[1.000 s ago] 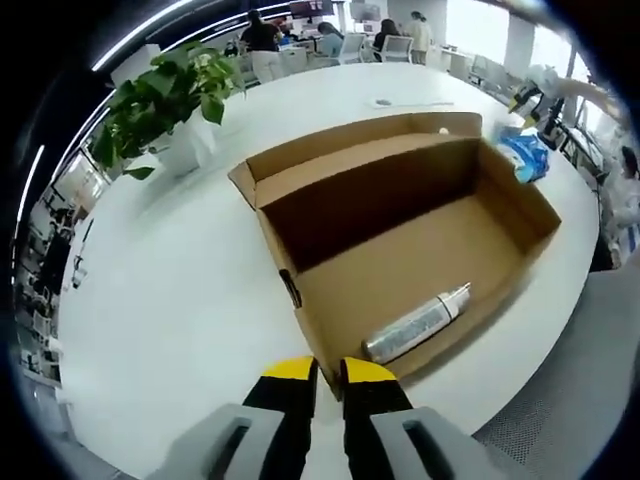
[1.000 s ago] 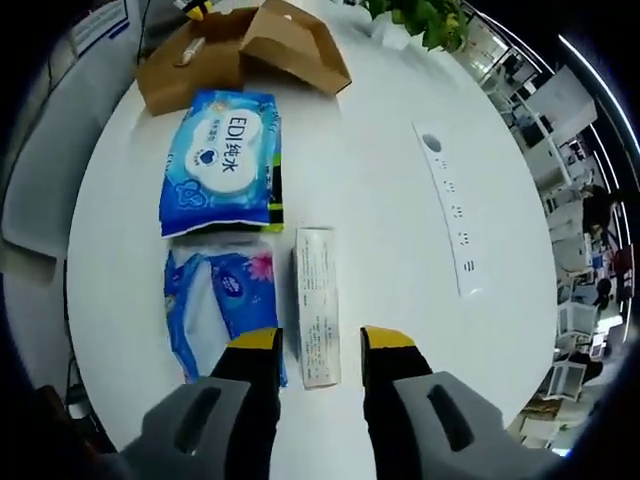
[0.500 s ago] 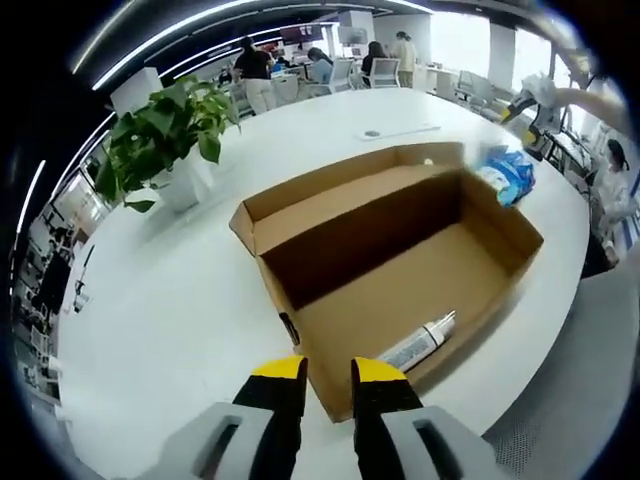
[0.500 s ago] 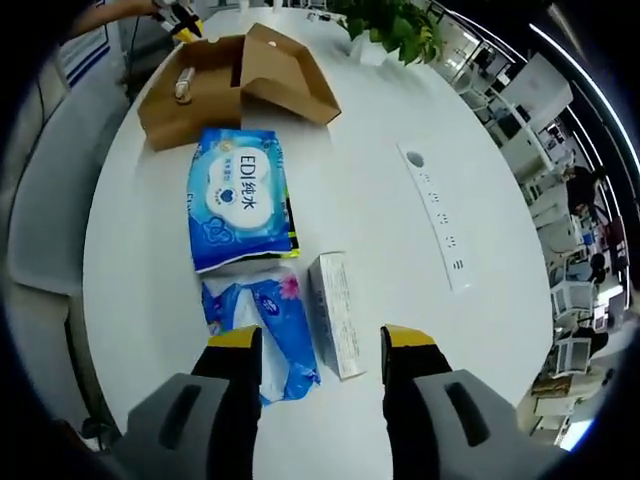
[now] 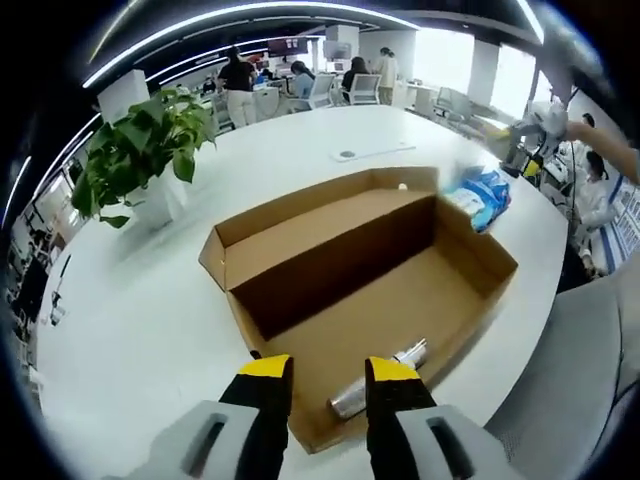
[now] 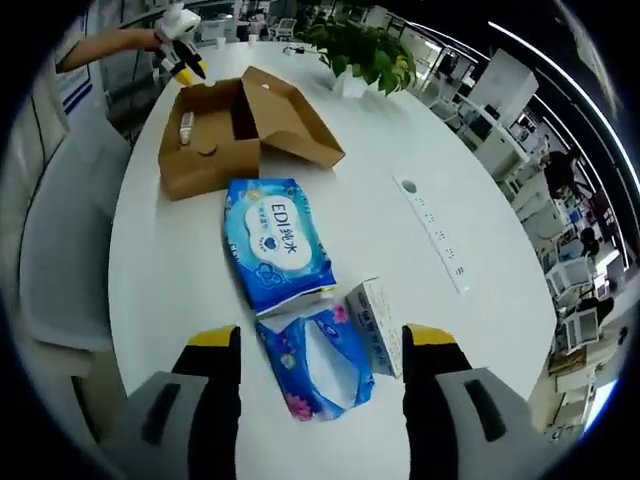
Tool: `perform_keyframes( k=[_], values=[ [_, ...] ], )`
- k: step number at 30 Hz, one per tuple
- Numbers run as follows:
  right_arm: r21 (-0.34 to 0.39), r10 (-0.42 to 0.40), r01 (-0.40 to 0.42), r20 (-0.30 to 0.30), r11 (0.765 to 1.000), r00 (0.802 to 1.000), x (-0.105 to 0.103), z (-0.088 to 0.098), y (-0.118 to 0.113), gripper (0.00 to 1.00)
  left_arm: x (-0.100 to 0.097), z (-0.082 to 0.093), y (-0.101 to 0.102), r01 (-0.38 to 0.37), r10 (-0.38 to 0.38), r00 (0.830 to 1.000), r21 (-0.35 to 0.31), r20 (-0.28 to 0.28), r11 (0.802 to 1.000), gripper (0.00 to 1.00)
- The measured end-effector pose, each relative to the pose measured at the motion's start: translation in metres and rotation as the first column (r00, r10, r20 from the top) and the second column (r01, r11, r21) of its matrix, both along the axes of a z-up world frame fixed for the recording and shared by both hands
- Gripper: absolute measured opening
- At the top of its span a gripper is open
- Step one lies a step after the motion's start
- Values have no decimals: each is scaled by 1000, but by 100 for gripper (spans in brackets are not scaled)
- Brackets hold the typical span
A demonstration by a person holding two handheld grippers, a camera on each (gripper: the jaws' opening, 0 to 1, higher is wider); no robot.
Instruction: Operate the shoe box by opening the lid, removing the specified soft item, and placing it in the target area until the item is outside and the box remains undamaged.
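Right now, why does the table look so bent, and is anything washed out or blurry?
Left gripper view: the fisheye curves the white table, windows glare at top right, and the blue packs are smeared. Right gripper view: the table edge bows too; the open shoe box stays sharp.

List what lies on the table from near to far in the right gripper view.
Floral tissue pack → wipes pack → shoe box → potted plant.
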State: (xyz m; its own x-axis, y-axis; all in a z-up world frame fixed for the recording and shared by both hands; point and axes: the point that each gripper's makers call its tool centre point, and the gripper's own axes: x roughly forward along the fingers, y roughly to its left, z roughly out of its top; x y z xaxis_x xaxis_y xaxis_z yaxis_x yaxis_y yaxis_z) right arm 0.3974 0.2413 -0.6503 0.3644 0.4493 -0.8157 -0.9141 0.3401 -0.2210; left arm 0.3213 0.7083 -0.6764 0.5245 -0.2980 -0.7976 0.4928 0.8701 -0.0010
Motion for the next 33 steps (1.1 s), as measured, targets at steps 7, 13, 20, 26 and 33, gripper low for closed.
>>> perform_keyframes(
  k=[7, 13, 20, 26, 33],
  values=[
    [89, -73, 71, 19, 993, 997, -30, 8, 7, 74, -1, -1, -8, 94, -93, 995, 21, -24, 995, 33],
    [186, -164, 158, 17, 970, 986, -53, 15, 15, 80, 0, -3, -15, 180, -179, 982, 20, -56, 983, 36],
    [259, -252, 239, 20, 936, 967, -66, 21, 22, 87, -1, -10, -25, 290, -285, 952, 28, -108, 957, 40],
    [318, -300, 282, 6, 905, 954, -81, 25, 35, 91, -5, -22, -29, 389, -377, 910, 37, -175, 921, 41],
    [344, -333, 322, -27, 882, 942, -100, 19, 43, 95, -4, -34, -30, 477, -451, 856, 47, -253, 878, 42]
  ],
)
